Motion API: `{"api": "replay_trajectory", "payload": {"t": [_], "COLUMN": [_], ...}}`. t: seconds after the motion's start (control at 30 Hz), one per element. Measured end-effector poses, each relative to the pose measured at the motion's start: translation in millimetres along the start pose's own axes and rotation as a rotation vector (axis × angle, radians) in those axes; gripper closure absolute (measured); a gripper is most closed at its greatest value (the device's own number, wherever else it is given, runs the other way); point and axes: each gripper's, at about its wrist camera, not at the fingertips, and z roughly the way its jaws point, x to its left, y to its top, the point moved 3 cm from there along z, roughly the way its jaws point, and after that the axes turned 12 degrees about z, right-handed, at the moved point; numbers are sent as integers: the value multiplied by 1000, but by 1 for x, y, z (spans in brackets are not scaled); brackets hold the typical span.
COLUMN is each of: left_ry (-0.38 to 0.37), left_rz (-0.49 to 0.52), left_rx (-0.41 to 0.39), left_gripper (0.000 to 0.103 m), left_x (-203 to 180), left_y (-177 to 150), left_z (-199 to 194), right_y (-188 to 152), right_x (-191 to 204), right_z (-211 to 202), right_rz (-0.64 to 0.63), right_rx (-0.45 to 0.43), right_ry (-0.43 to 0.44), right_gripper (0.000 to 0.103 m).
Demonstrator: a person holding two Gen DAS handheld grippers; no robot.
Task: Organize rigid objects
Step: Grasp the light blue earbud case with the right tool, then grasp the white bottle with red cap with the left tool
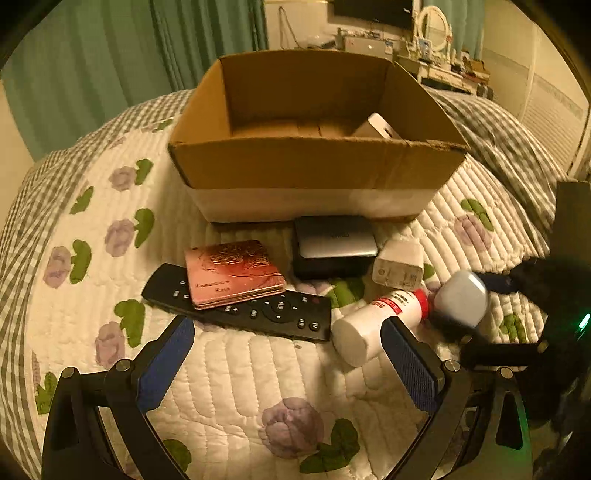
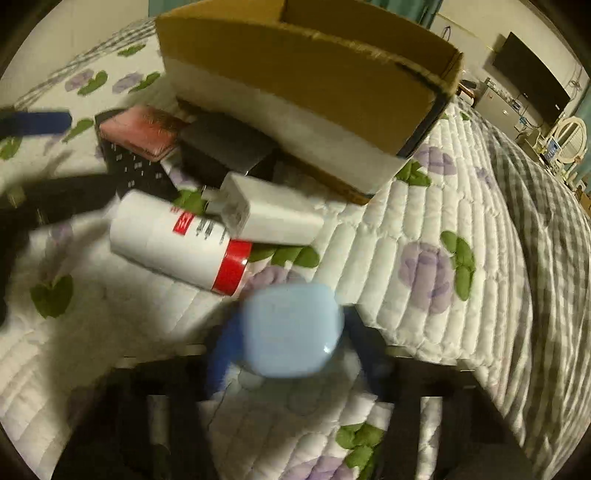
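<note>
An open cardboard box (image 1: 317, 166) stands on the quilted bed, with a white item (image 1: 376, 127) inside. In front lie a black remote (image 1: 240, 308), a pink case (image 1: 234, 273) on top of it, a dark flat box (image 1: 332, 245), a white charger (image 1: 399, 266) and a white bottle with a red cap (image 1: 380, 321). My left gripper (image 1: 288, 365) is open and empty above the quilt, near the remote. My right gripper (image 2: 291, 347) is shut on a pale blue rounded case (image 2: 291, 328), held just above the quilt beside the bottle (image 2: 177, 240); it also shows in the left wrist view (image 1: 461, 299).
The box (image 2: 295, 85) fills the far side in the right wrist view, with the charger (image 2: 269, 214) before it. Green curtains, a TV (image 2: 532, 85) and a cluttered dresser with a round mirror (image 1: 436, 29) stand beyond the bed. A grey checked blanket (image 2: 535, 206) covers the right.
</note>
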Motion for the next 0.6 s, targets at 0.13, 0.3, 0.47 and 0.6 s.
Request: {"api": "replay_trajectory", "payload": {"t": [0.13,0.3,0.47,0.6], "left_ry": [-24,-60,-144,-171], "left_rz": [60,195,287,330], "left_rx": [-4,19,107,133], "left_gripper": [0,2,31,35], "left_x": [-14,-41,-62,-70], "left_y": [9,19,19,19], "left_z": [1,14,43,52], "right_y": [9,22,30,28], "right_x": [-17,-37,-45,-43], "right_z": [-12,-22,-26,-24], "right_rz": [31,63,75,71], "right_rx": [-10,-36,-42,-33], "right_ry": [14,6,12,20], "right_gripper": [54,54,54,54]}}
